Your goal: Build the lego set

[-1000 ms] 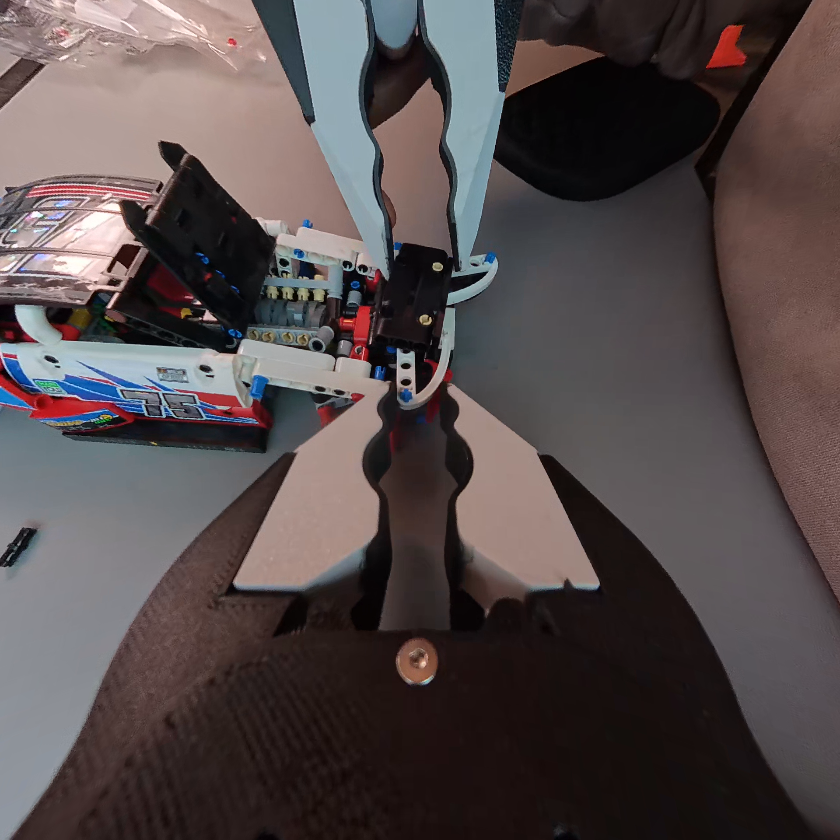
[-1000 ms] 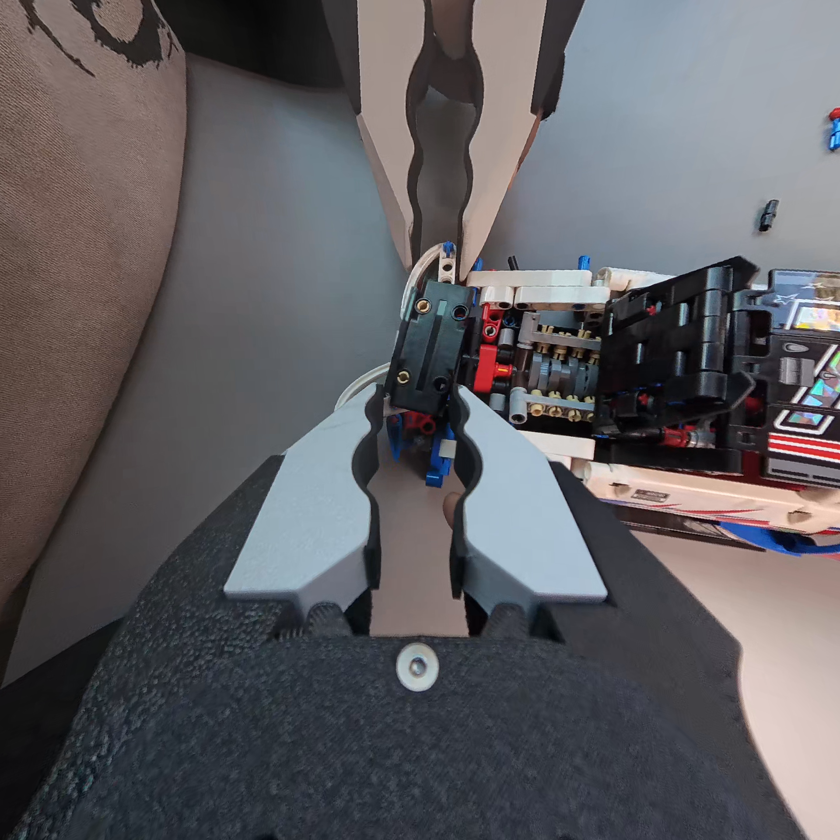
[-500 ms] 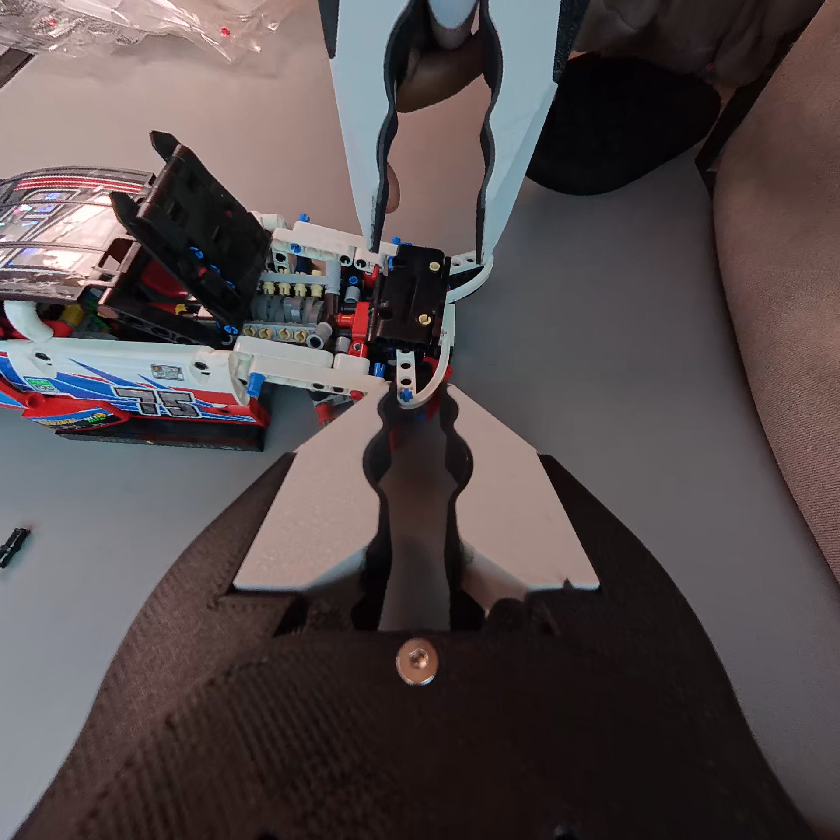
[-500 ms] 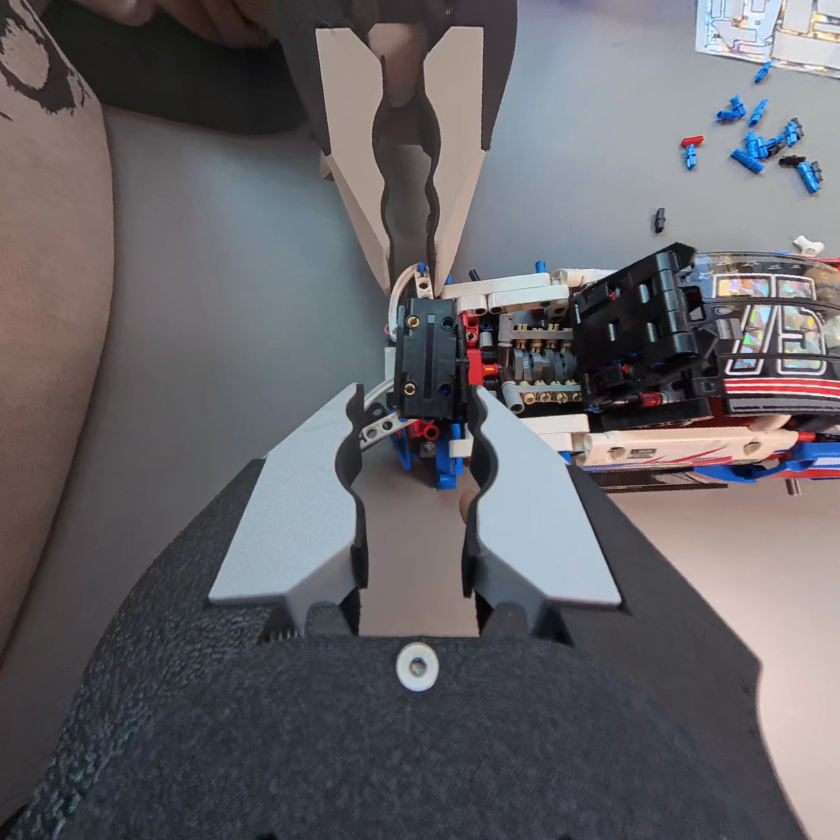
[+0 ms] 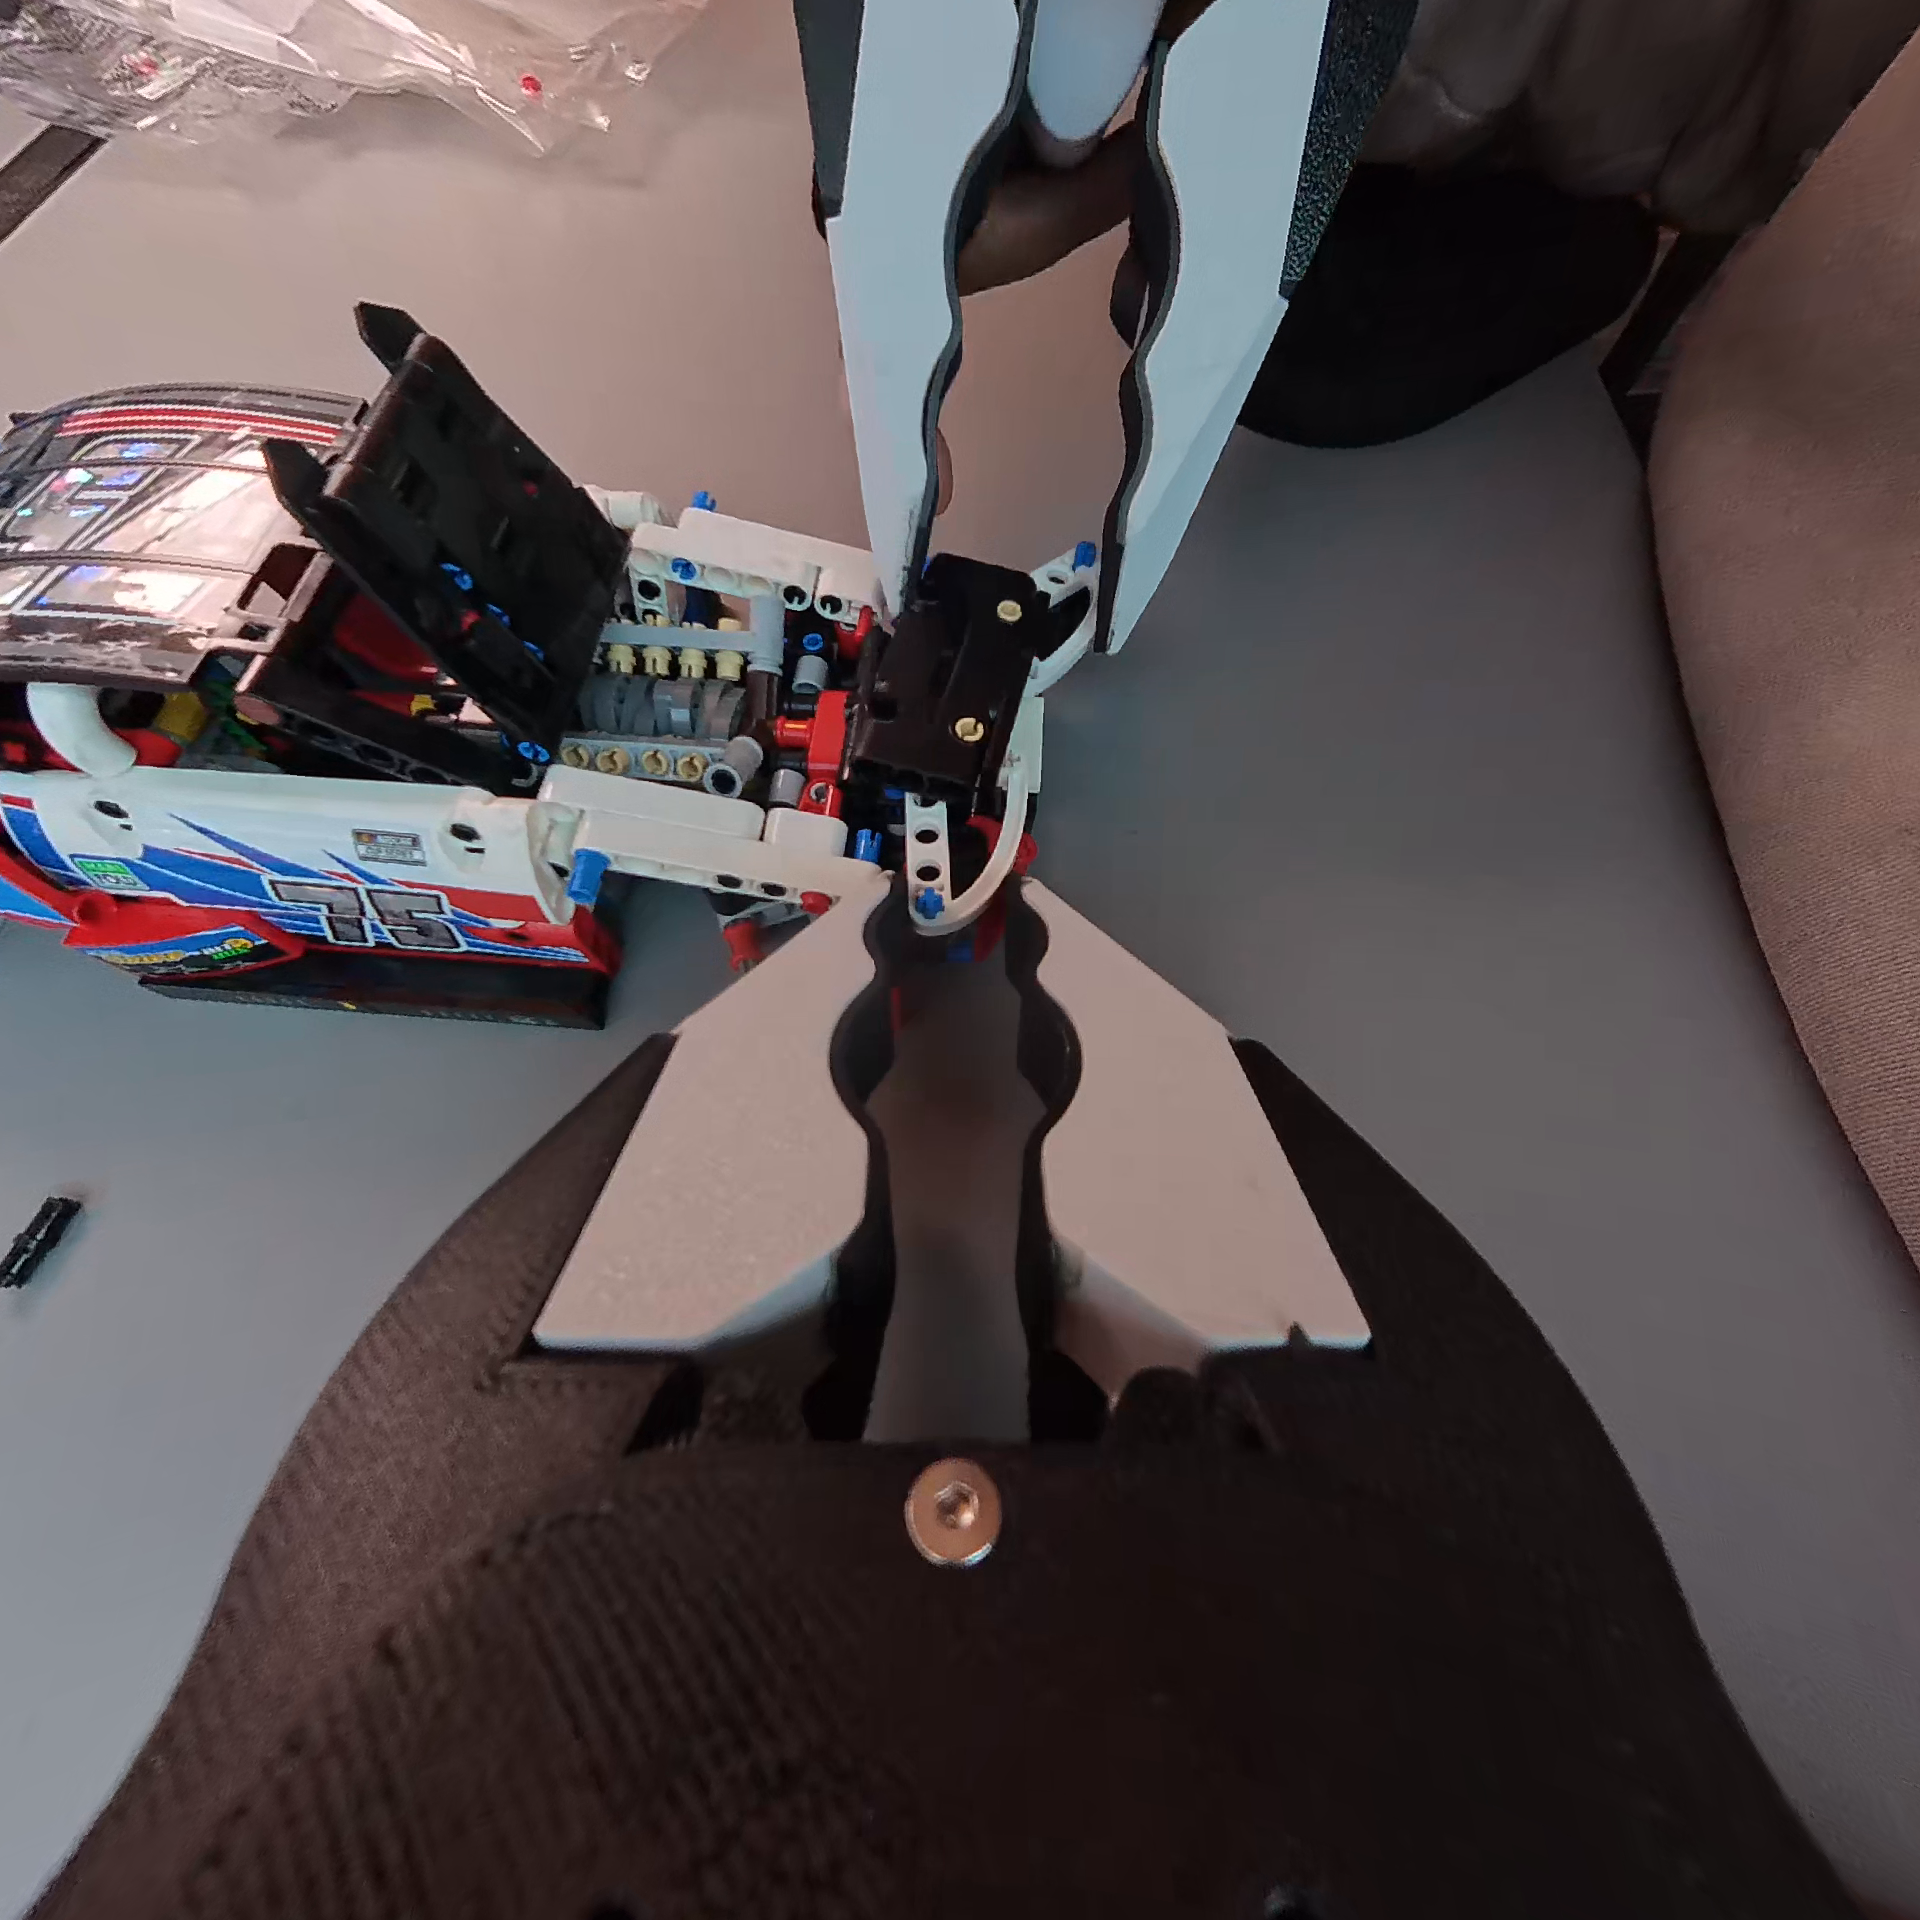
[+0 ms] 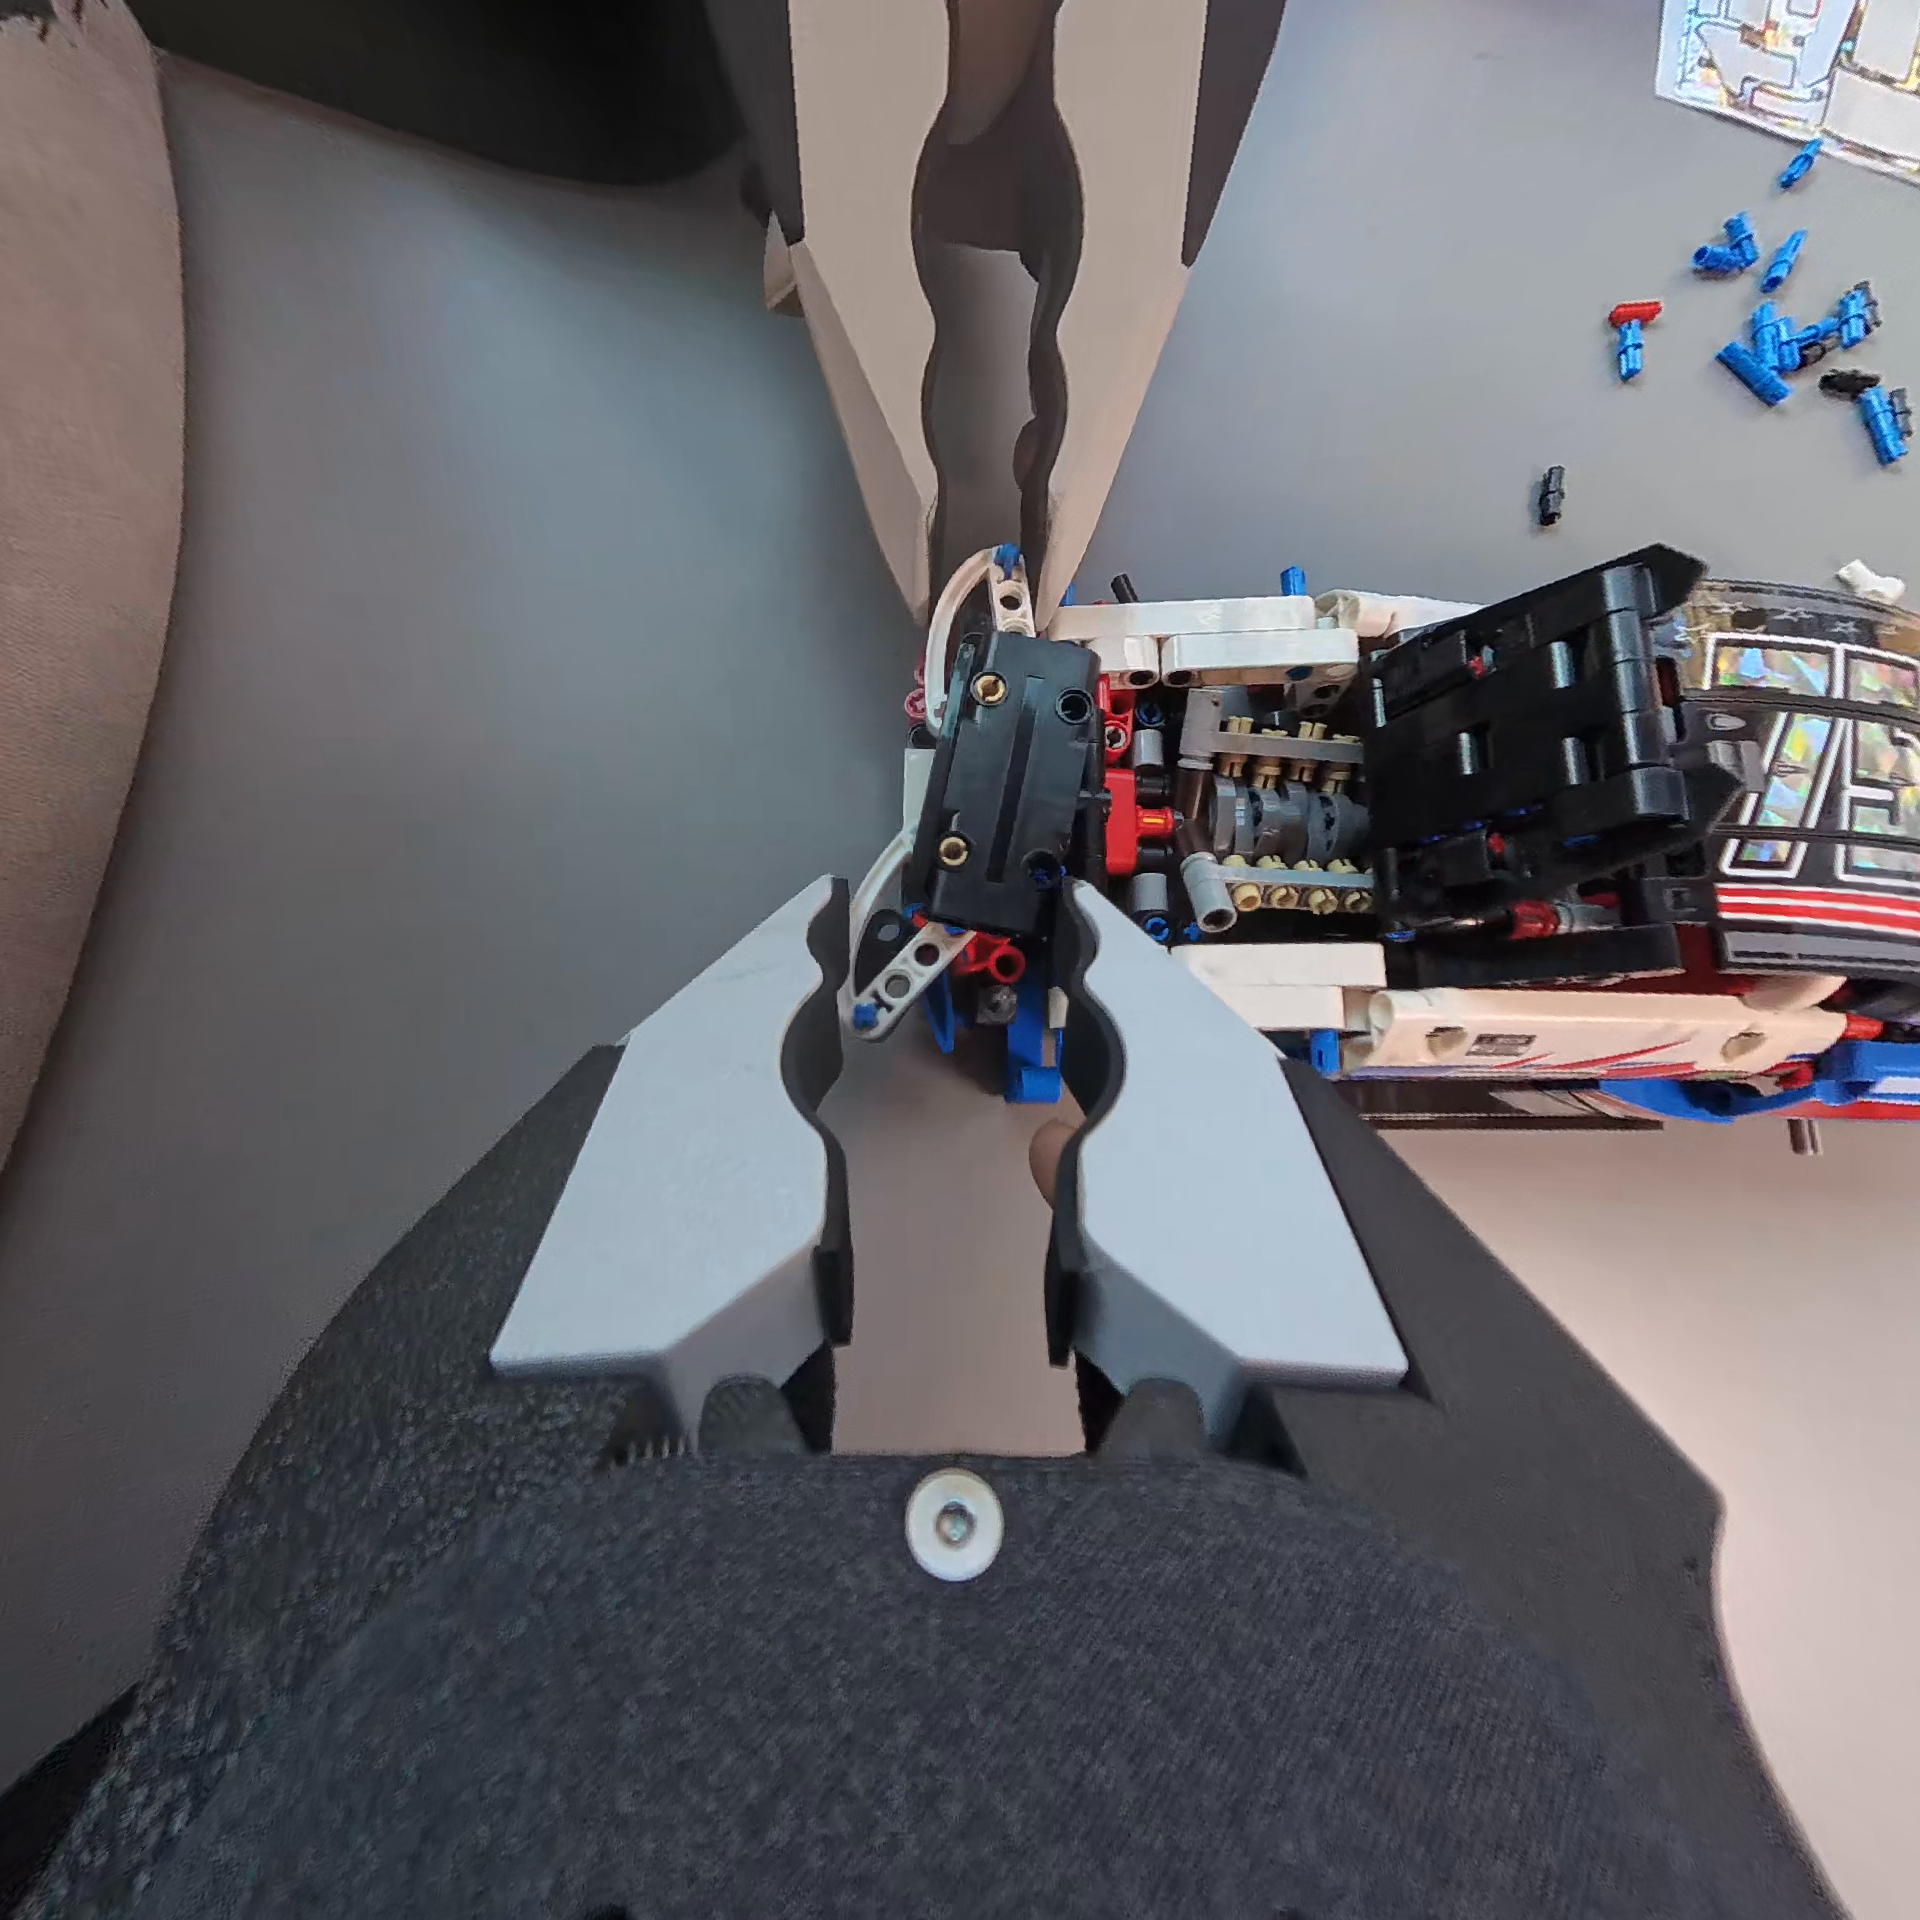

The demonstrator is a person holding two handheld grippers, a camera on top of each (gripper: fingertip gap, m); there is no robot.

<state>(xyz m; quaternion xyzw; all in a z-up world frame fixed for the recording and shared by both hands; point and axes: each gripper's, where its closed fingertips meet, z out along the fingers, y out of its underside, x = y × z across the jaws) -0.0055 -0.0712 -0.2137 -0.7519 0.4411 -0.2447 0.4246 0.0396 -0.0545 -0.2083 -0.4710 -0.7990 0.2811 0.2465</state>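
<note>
In the left wrist view the lego car (image 5: 312,831) lies lengthwise across the grey table (image 5: 1351,935), stickered side facing the camera, black block end (image 5: 945,686) pointing right; the left gripper (image 5: 951,894) pinches its white arch, the right gripper (image 5: 1003,613) straddles the block, parted
</note>
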